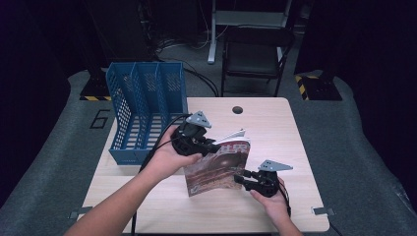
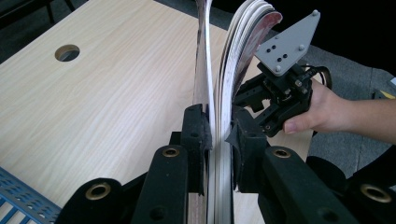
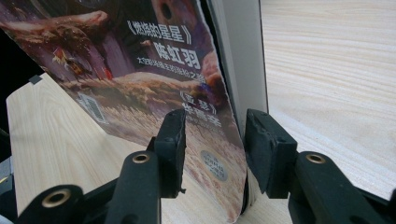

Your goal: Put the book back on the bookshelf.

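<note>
A dark room surrounds the pale wooden table point(image 1: 275, 128). At its middle, the magazine point(image 1: 219, 169) stands upright, clamped by the left gripper point(image 2: 217, 128); the right gripper point(image 3: 212, 140) straddles its edge, jaws apart, not pressing. Filing it in the blue file rack point(image 1: 147, 110), far left, likely remains.

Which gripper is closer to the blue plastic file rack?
Left. The left gripper, shut on the magazine, is just right of the blue plastic file rack; the right gripper is farther right and nearer the person, at the magazine's other edge.
</note>
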### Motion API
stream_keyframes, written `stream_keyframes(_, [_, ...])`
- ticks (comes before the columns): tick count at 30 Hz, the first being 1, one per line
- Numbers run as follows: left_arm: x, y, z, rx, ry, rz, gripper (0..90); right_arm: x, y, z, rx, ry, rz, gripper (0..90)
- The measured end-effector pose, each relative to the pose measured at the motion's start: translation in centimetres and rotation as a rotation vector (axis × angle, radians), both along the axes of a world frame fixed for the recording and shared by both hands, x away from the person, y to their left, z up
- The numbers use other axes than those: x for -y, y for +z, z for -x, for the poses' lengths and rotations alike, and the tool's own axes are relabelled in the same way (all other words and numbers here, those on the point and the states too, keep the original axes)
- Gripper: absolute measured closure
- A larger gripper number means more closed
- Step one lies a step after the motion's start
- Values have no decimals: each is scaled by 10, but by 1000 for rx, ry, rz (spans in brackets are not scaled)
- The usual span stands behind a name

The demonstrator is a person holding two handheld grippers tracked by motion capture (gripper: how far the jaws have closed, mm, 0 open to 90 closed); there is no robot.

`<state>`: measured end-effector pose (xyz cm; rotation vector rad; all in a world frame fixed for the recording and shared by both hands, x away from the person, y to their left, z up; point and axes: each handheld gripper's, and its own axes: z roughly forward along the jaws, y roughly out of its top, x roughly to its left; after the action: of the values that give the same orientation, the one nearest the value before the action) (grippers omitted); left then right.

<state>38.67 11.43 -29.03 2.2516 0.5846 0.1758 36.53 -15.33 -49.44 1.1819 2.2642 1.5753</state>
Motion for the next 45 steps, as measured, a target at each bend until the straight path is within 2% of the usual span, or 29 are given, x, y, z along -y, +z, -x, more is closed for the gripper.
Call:
stream_keyframes(5, [3,1,0,-9,-10,-21,784,0,0,0,0,-1,-3,591])
stream_keyframes(6, [4,1,1,-21,-11,-22,791,0,0,0,0,0,-3,594])
stream_keyframes(10, [5,1,0,-13,-16,-34,817,1,1,0,-1,-3,-9,600])
stream_keyframes(15, [7,2,0,-23,-17,-45,829,2,1,-1,9,-14,-1,600])
stream_keyframes(18, [7,3,0,-11,-32,-70,832,3,1,-1,6,-31,-6,615])
stream_keyframes(22, [8,4,0,-11,-32,-82,833,4,1,-2,4,-36,0,629])
stream_keyframes(28, [8,4,-1,-14,-22,-76,832,2,0,-2,-6,-41,7,632])
stream_keyframes(37, [9,6,-3,-17,-24,-107,833,3,-1,-3,-13,-32,-1,629])
stream_keyframes(40, [10,6,-4,-31,-18,-110,832,3,-2,-3,-10,-36,7,626])
stream_keyframes(45, [12,4,-5,-34,-7,-144,828,3,-1,-3,-10,-37,3,625])
